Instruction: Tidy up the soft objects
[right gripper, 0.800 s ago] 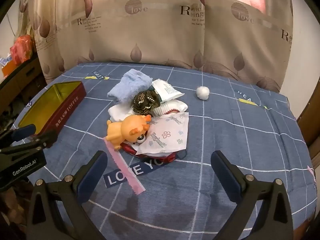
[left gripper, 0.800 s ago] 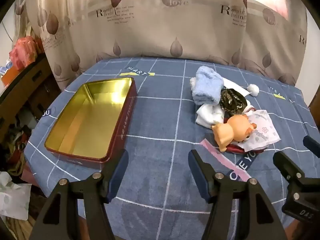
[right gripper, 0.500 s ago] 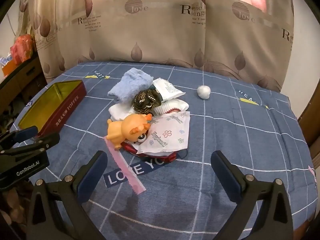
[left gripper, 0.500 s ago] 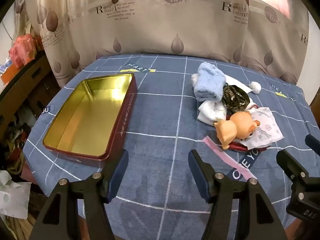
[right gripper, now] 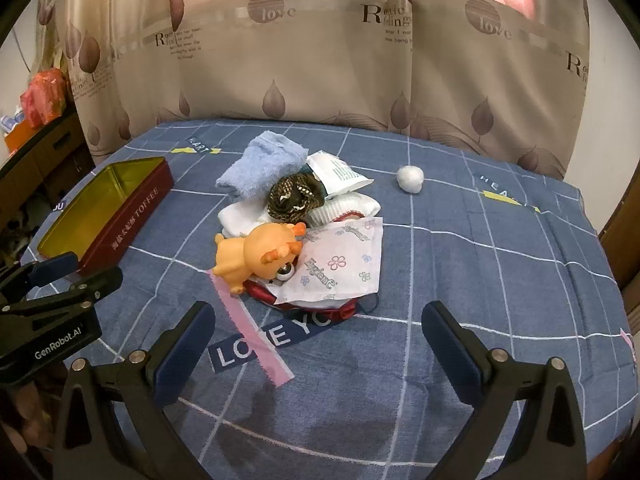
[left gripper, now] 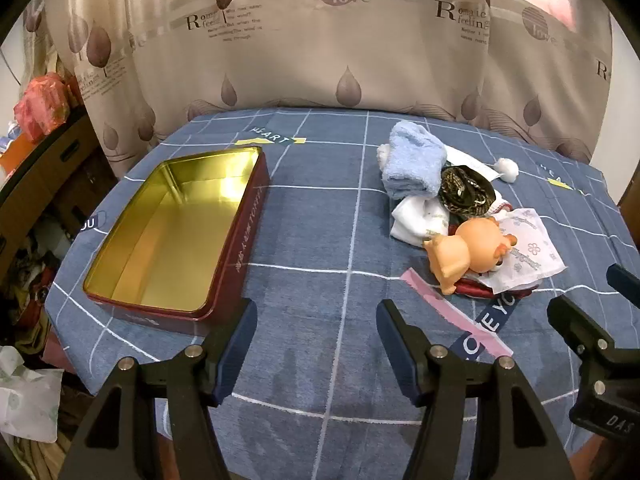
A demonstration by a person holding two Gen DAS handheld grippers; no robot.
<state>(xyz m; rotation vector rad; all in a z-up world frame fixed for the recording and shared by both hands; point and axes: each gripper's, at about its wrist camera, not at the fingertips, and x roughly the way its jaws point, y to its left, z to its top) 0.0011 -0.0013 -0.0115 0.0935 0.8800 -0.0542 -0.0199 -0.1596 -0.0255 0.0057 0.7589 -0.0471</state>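
A pile of soft things lies mid-table: a light blue towel [right gripper: 264, 170], a dark patterned scrunchie [right gripper: 294, 198], white cloths [right gripper: 240, 216], an orange squeeze toy [right gripper: 260, 254] and a flowered white sachet [right gripper: 344, 268] over something red. A white cotton ball [right gripper: 410, 179] sits apart behind the pile. An empty red tin [left gripper: 180, 232] with a gold inside stands to the left. My left gripper [left gripper: 316, 344] hovers open above the cloth near the tin's front corner. Just short of the pile, my right gripper [right gripper: 316, 344] hangs wide open. Neither holds anything.
The round table carries a blue checked cloth [right gripper: 480, 280] with printed words. A beige curtain [right gripper: 320, 60] hangs close behind it. Cluttered shelves and bags [left gripper: 36, 128] stand at the left, past the table's edge. Bare cloth lies to the right of the pile.
Both views have shifted slightly: the left gripper eased back and up a little, so the tin and pile sit a touch farther. Nothing on the table has moved.
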